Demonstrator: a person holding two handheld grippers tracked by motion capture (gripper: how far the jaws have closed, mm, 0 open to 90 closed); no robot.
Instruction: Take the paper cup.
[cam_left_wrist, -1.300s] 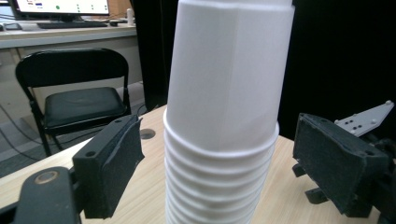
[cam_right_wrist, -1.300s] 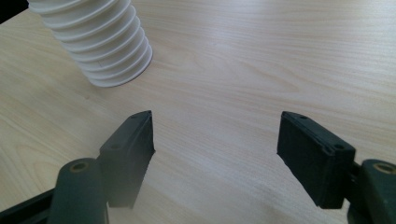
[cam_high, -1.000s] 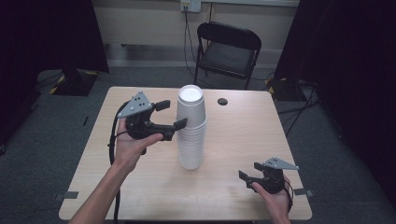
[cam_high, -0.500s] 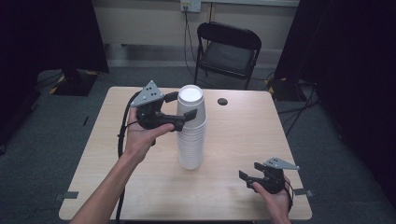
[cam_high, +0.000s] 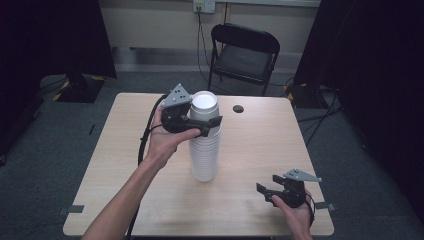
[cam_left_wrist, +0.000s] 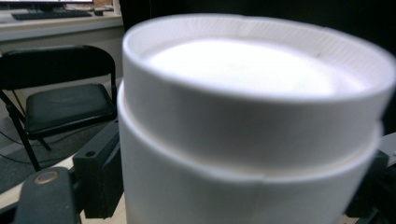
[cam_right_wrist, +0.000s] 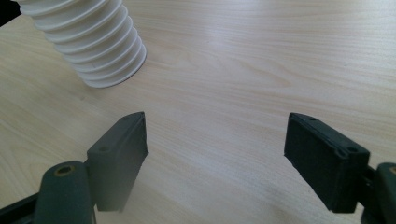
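A tall stack of white paper cups (cam_high: 204, 150) stands upside down at the middle of the wooden table (cam_high: 115, 155). My left gripper (cam_high: 209, 118) is at the stack's top, open, with one jaw on each side of the top cup (cam_left_wrist: 247, 116); whether the pads touch it I cannot tell. In the right gripper view the lower part of the stack (cam_right_wrist: 88, 42) is at the upper left. My right gripper (cam_high: 267, 183) rests near the table's front right edge, open (cam_right_wrist: 215, 158), with bare wood between its jaws.
A small black round object (cam_high: 238, 108) lies on the table behind the stack. A black folding chair (cam_high: 245, 55) stands beyond the far edge. The left gripper's cable (cam_high: 145, 145) hangs along the forearm.
My left gripper has risen and moved right from beside the stack's upper part until its jaws straddle the top cup. The right gripper has stayed in place.
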